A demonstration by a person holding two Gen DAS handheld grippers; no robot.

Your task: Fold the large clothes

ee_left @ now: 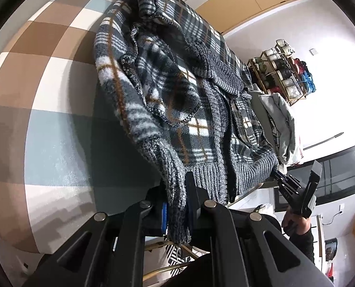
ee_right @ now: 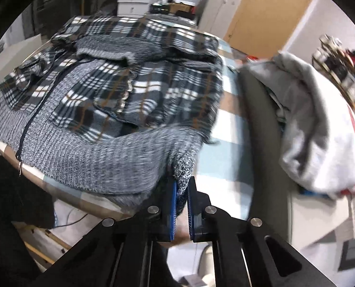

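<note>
Bench [ee_left: 46, 76], checked cover. Jacket [ee_right: 110, 91], plaid fleece lining with grey knit hem, lies spread open across the bench, hem at the bench's near edge. Grey-white clothes pile [ee_right: 321, 129] just beside the jacket, on the far right.

Left gripper [ee_left: 177, 205]: fingers clamped on a knit corner of the jacket hem. Right gripper [ee_right: 181, 203]: fingers clamped on the other hem corner.

Judgement: fold in hand. Lift both jacket corners level, keep the hem taut between them, carry toward the collar without dragging the lining.
</note>
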